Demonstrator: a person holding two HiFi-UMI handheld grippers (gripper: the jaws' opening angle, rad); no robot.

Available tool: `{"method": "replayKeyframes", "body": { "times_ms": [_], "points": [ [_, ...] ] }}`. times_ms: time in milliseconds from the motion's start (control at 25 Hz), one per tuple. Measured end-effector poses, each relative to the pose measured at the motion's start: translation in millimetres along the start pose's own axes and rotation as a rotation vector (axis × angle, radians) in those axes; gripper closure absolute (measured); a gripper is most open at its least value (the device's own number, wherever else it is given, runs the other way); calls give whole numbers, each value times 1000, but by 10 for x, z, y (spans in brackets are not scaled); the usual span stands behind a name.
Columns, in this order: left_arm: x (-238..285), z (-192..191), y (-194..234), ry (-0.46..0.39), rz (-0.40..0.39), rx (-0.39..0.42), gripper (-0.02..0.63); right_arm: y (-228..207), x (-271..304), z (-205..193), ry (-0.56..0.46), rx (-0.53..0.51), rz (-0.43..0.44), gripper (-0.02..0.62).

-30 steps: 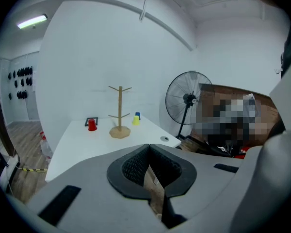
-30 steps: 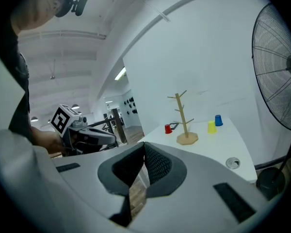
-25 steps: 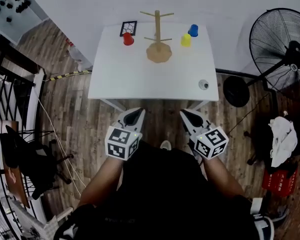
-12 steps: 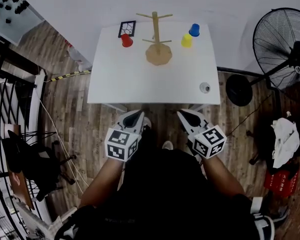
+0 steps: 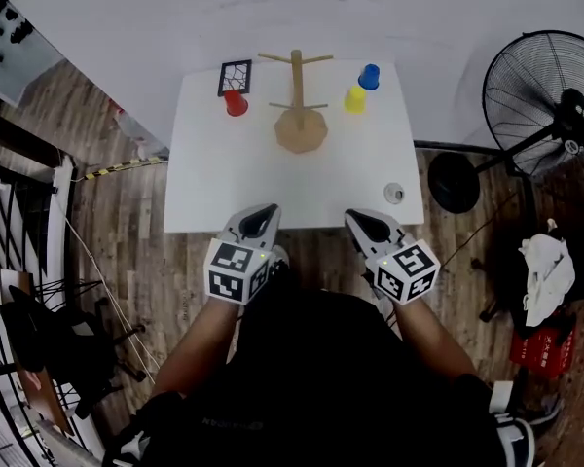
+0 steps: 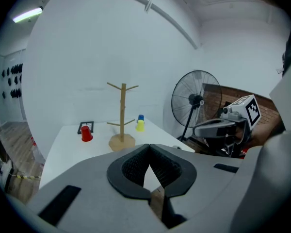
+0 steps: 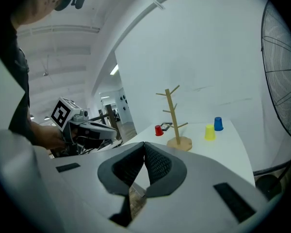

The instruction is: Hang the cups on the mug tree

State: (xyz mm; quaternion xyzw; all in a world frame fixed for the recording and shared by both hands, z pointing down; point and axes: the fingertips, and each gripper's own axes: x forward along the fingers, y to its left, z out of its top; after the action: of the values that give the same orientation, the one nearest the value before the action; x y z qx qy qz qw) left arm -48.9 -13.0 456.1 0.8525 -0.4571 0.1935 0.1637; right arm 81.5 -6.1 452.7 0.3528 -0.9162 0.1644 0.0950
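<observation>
The left tool (image 5: 262, 218) and right tool (image 5: 361, 222) are closed, empty, well short of the tree (image 5: 298, 105). On the desk (image 5: 273, 183), the red cup (image 5: 236, 103) stands left of the tree; the yellow cup (image 5: 355, 99) and blue cup (image 5: 370, 77) stand right of it, seemingly inverted.

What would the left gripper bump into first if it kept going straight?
Probably the white table top, short of the wooden mug tree; the shut left gripper tilts down toward it, though depth is unclear.
</observation>
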Motion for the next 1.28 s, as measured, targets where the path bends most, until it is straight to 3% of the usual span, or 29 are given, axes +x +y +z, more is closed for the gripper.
{"method": "replayKeyframes", "body": {
  "times_ms": [280,800,1000,1280],
  "points": [
    [280,225,505,18,-12,100,591,-139,535,235,47,-81,-29,589],
    [608,375,1364,37,-103,144,591,-394,1430,317,131,-95,-123,589],
    [734,296,1643,52,-85,116,591,-499,1599,295,167,-126,-141,589],
    [881,336,1636,56,-46,85,591,-902,1600,358,197,-185,-148,589]
  ]
}}
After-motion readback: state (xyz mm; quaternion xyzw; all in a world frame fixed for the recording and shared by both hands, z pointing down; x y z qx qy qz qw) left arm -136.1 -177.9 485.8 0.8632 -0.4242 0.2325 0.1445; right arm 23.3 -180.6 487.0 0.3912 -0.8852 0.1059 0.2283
